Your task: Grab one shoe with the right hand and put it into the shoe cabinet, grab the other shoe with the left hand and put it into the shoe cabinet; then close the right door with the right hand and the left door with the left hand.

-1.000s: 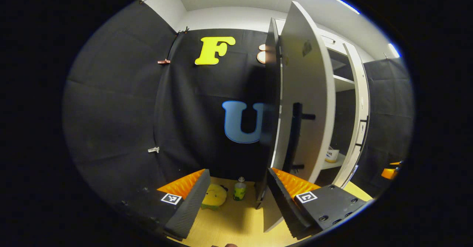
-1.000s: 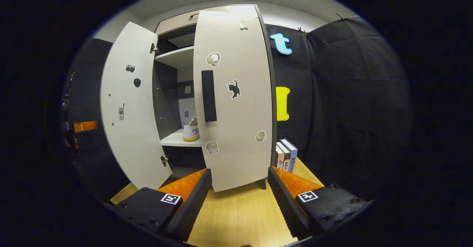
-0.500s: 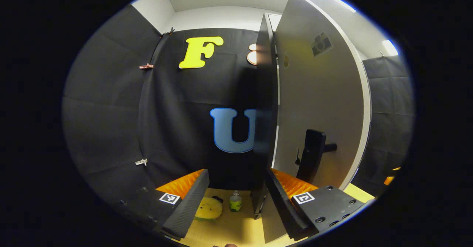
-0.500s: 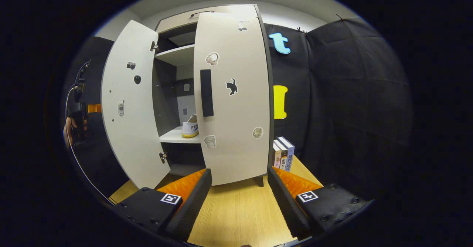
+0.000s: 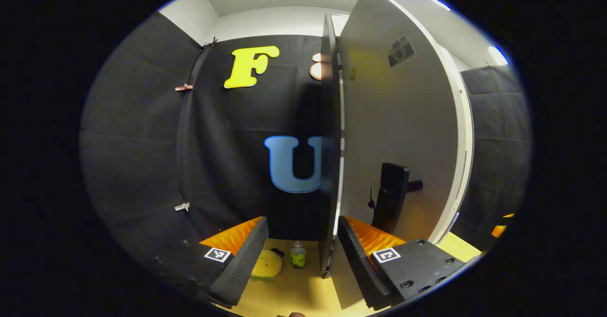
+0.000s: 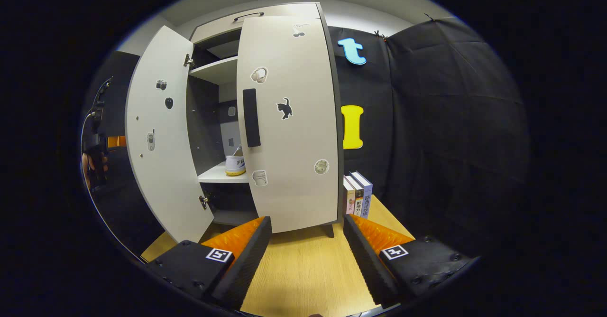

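At the shoe cabinet's left side, the left gripper has its jaws spread wide and empty, its right finger just beside the left door's lower edge; contact cannot be told. The right gripper hangs over the wooden floor, jaws spread and empty, facing the closed right door. One shoe sits at the middle shelf's front edge; its lettering is too small to read.

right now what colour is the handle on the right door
Black, on the pale door: handle shows best in the right gripper view.
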Available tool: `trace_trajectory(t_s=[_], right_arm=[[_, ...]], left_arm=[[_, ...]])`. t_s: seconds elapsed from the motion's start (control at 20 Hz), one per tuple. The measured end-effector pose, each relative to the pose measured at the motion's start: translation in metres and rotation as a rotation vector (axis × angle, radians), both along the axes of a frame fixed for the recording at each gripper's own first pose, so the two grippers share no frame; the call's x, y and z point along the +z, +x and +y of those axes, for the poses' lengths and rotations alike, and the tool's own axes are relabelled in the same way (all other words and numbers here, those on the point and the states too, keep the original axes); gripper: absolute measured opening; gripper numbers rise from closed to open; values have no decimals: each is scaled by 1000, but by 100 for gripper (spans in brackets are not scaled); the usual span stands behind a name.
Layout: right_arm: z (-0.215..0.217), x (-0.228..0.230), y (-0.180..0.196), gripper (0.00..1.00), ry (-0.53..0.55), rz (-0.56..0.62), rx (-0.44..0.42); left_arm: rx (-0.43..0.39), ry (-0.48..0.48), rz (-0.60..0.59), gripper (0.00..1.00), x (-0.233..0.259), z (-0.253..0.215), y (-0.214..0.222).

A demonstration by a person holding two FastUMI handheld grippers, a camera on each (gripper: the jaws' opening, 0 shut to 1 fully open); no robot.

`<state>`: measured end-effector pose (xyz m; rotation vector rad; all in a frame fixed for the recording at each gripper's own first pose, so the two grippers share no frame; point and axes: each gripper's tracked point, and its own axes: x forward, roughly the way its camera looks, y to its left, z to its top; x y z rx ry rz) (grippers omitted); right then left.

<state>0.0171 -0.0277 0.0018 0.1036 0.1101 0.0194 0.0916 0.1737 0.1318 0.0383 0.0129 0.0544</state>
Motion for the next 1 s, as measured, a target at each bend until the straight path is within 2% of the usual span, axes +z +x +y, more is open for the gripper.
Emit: trace_trajectory(t_s=[0.15,0.25,0.4,0.55,0.75,0.8,0.9,0.95,1.0], right_arm=[[-3,8,9,98,-13,-14,24],[-8,14,17,98,-28,-34,48],[-22,15,30,98,-41,-43,84],[-38,12,40,98,-26,-39,107],[-58,13,51,98,-16,-44,128],[-62,15,52,98,-12,-48,133],[-68,17,57,98,1,-55,143],[-71,17,59,98,4,-59,149],[-74,18,62,98,5,-62,155]], left_arm=[[33,5,9,90,-3,-24,-5],[57,21,6,93,-3,-39,-5],[23,9,12,93,-5,-81,0],[8,50,1,93,1,-124,10],[-46,38,8,98,-9,-187,16],[-46,41,6,95,-12,-198,12],[-24,56,6,99,-26,-210,2],[-12,61,15,95,-38,-216,-2],[2,58,25,99,-48,-221,-7]])
